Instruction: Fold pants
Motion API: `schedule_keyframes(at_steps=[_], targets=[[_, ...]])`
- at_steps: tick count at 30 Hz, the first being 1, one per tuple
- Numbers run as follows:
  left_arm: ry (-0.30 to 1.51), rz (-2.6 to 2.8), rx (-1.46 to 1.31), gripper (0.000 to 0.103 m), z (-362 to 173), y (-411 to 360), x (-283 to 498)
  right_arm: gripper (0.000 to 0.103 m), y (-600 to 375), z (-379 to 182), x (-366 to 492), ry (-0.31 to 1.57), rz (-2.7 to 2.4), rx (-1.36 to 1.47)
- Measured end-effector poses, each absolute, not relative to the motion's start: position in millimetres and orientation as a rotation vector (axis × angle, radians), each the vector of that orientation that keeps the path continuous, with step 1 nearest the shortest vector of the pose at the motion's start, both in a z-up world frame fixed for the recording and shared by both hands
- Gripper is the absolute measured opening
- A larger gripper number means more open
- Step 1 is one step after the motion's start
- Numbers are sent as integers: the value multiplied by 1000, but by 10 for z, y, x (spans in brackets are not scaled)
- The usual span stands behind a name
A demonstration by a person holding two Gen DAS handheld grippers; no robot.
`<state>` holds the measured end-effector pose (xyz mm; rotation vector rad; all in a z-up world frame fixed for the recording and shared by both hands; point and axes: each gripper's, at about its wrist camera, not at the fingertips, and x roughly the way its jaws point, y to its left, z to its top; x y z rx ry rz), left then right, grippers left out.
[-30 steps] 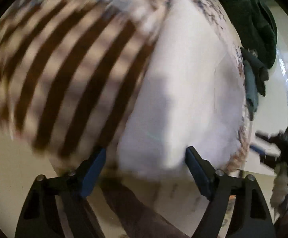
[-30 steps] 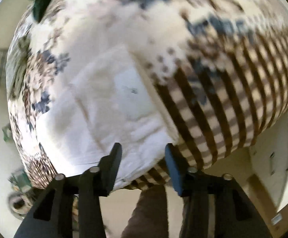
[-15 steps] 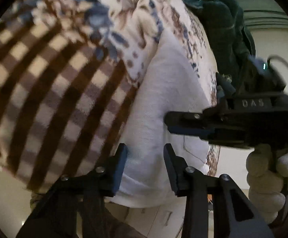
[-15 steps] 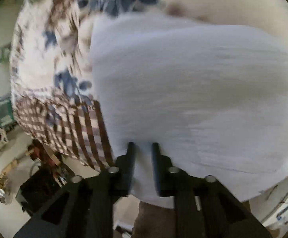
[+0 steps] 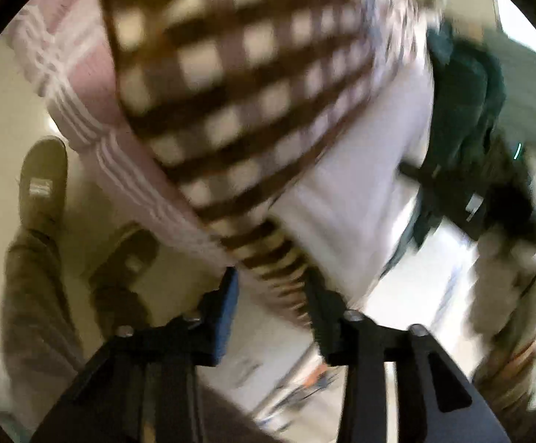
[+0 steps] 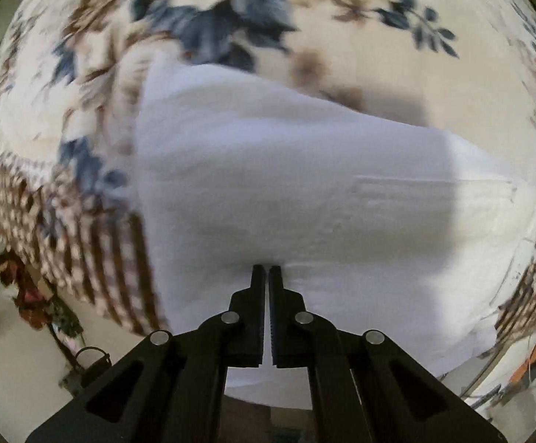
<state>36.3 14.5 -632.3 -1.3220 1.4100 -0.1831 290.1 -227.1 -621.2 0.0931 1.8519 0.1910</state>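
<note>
White pants already folded compact on floral bed cover. Right gripper fingers clamped on edge; left gripper fingers apart, holding nothing. Prob. final fold/smoothing left.

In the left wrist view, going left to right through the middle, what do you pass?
Shoe → pink striped cloth → brown checked blanket → white pants → dark green garment. The left gripper sits below, jaws apart around the blanket's edge.

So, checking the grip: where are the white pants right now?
The white pants fill the middle of the right wrist view, lying on the floral blanket, with the right gripper shut on their near edge.
</note>
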Motion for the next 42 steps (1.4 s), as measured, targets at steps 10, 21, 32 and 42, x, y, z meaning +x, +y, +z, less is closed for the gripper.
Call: schedule_keyframes(at_steps=[10,21,32,42], targets=[[1325,-147,-927,96,-5604,46,1389,74,-2675,-5834,2583,1724,220,116],[1412,-300,-743,102,-5902,-593,2603,64,-4682,-6021,2197,1675,-135,403],[1451,-287,-769,99,-6158,-609,2857,65,-5078,-6193,2199,1644,-66,568],[1544,-303,-680,101,-6124,-758,2228,71,-4908,-6699,1044,1573,14,1059]])
